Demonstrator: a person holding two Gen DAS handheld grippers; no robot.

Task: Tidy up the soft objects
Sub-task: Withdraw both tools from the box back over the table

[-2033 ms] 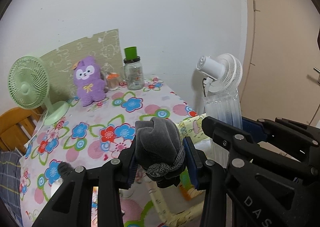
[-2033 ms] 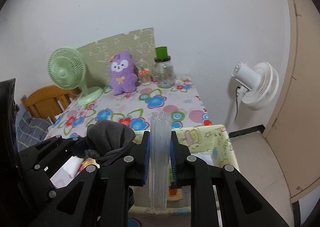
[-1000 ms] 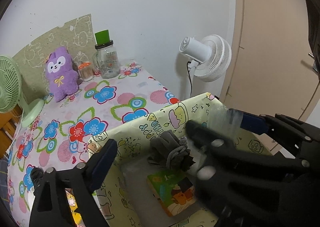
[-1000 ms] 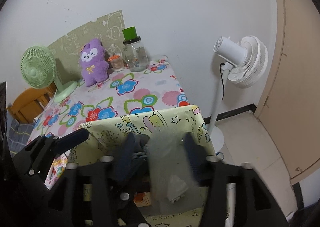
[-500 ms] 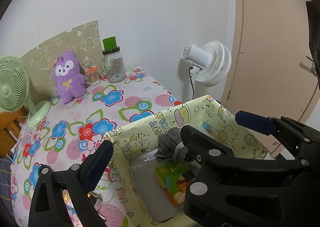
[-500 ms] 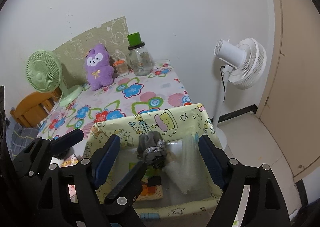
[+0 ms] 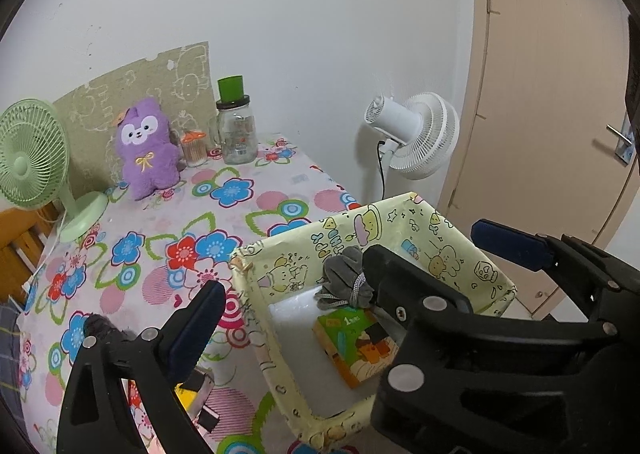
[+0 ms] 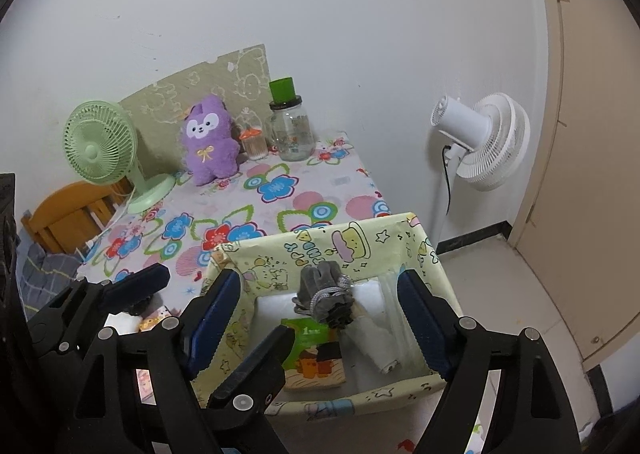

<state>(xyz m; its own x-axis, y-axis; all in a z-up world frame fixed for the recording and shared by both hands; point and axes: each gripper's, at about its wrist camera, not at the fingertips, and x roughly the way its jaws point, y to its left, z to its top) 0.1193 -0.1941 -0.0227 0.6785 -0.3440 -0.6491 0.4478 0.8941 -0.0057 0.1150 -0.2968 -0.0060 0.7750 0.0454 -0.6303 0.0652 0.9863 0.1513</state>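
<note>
A grey drawstring pouch [image 7: 347, 283] lies inside the yellow cartoon-print fabric bin [image 7: 400, 230], also seen in the right wrist view [image 8: 326, 295] with the bin [image 8: 360, 238]. A clear plastic sleeve [image 8: 394, 318] and a picture book [image 8: 316, 354] lie beside the pouch. A purple plush [image 7: 145, 148] sits far back on the flowered table [image 7: 168, 222]. My left gripper [image 7: 292, 314] is open and empty above the bin's left wall. My right gripper [image 8: 320, 318] is open and empty above the bin.
A green desk fan [image 7: 32, 166], a glass jar with green lid [image 7: 236, 126] and a small orange-lidded jar [image 7: 194, 148] stand at the table's back. A white floor fan [image 8: 476, 146] stands right of the table. A beige door [image 7: 552, 114] is at right.
Both grippers opened: the left let go of the grey pouch and the right let go of the clear sleeve, both now lying in the bin. Both grippers have since pulled back and up.
</note>
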